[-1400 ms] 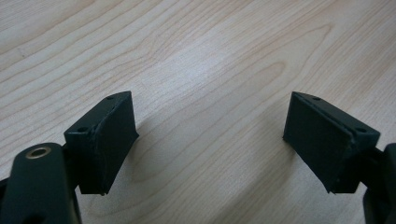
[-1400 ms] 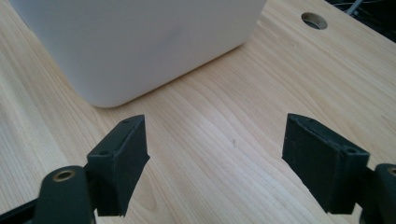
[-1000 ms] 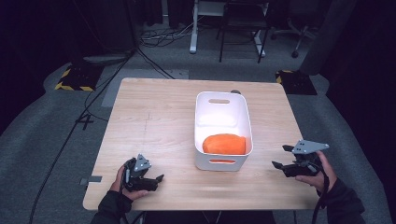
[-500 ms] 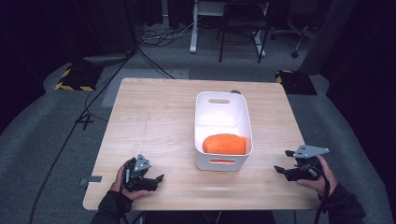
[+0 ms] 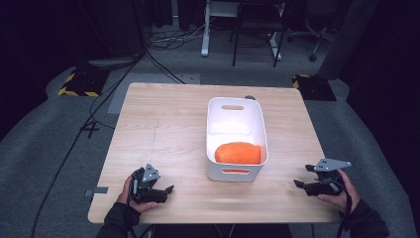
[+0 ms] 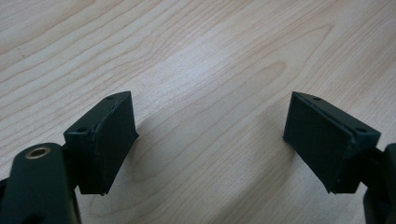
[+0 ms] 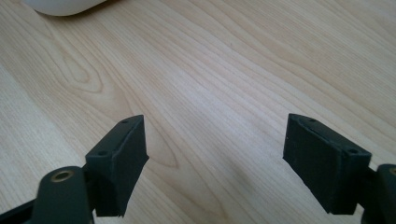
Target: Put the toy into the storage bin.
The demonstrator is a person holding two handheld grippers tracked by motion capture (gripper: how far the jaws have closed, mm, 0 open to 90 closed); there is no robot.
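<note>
We rest both tools gaping and empty on the table — left tool at seven o'clock, right tool at four; the orange object lies in the white bin between; we judge the placing done — next, only withdrawing.

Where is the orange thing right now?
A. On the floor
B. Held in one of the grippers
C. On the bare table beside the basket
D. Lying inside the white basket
D: the orange thing lies inside the white basket, at its near end.
</note>
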